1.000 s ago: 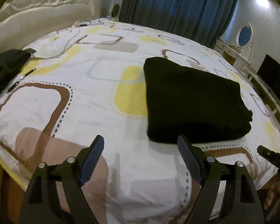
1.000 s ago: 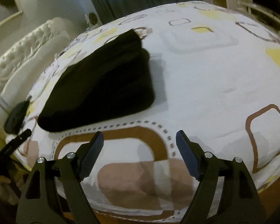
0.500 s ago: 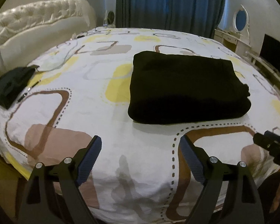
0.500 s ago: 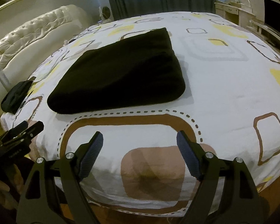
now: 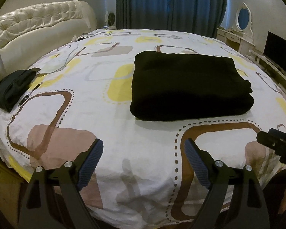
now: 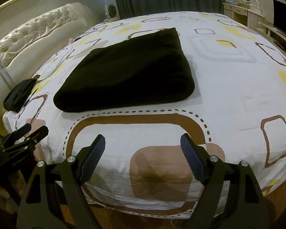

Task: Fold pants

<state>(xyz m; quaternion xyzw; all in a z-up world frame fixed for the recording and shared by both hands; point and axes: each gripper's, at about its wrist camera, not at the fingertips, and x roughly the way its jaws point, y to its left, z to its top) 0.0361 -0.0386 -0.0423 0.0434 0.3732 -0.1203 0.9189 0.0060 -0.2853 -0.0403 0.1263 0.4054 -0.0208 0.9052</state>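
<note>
Blue curtains point(image 5: 171, 3) behind a patterned bed point(image 5: 108, 114) with tufted cream headboard point(image 5: 38, 21)

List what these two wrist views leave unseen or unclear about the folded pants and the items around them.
- Black folded pants: underside and inner layers hidden by the top layer in both views; dark fabric swallows seams.
- Small dark bundle: too dark and small in both views to identify.
- Right tool: cut off by the left view's edge.
- Bed: near rim hidden behind the tools' bodies.
</note>
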